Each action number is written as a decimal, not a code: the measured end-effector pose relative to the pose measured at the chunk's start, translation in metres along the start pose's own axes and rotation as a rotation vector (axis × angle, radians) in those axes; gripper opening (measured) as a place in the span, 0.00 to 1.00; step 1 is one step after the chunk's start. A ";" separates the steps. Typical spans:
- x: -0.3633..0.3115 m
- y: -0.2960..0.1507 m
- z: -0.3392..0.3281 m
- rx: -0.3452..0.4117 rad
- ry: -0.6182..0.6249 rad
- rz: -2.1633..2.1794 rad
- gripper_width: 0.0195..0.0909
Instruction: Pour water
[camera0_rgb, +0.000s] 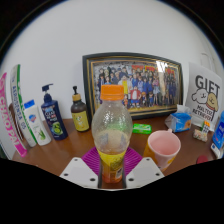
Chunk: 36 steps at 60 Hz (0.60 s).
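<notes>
- While the gripper (113, 172) points forward over the brown wooden worktop (62, 152), a clear plastic bottle with an orange cap (111, 130) stands upright between its fingers, both magenta pads (93, 160) pressed against the lower body: clamped on the bottle.
- Bottle holds yellowish liquid in its lower part; upper part is clear; cap is on.
- Just ahead and right of the fingers: a pink plastic cup (163, 150), upright, mouth open, near the bottle but not touching it. Cannot tell whether anything is in it.
- Beyond the bottle, against the white wall: a dark-framed group photograph (135, 80), leaning upright; the bottle hides part of its lower middle.
- Ahead and left: a small dark brown pump bottle (79, 112), then a dark blue pump bottle with a white head (52, 113), then a white tube with a blue cap (37, 124), then further tubes at far left, one green-and-white (17, 106). All upright, lined up along the wall.
- Ahead and right, beyond the cup: a small green flat item (141, 128) on the worktop, a light blue packet (180, 121), and a white card printed "GIFT" (205, 98) standing upright.
- Labels on the left-hand containers too small to read.
</notes>
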<state>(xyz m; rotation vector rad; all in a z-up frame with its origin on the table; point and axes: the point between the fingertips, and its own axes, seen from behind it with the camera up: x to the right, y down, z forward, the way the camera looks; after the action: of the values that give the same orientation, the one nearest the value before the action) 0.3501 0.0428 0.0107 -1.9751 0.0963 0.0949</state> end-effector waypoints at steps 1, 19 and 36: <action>-0.001 -0.003 -0.003 0.003 -0.010 0.012 0.10; -0.034 -0.087 -0.043 0.016 -0.289 0.751 0.10; -0.023 -0.115 -0.035 -0.017 -0.534 1.590 0.10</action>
<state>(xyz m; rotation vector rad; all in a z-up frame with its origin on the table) 0.3410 0.0561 0.1319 -1.3617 1.2609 1.5898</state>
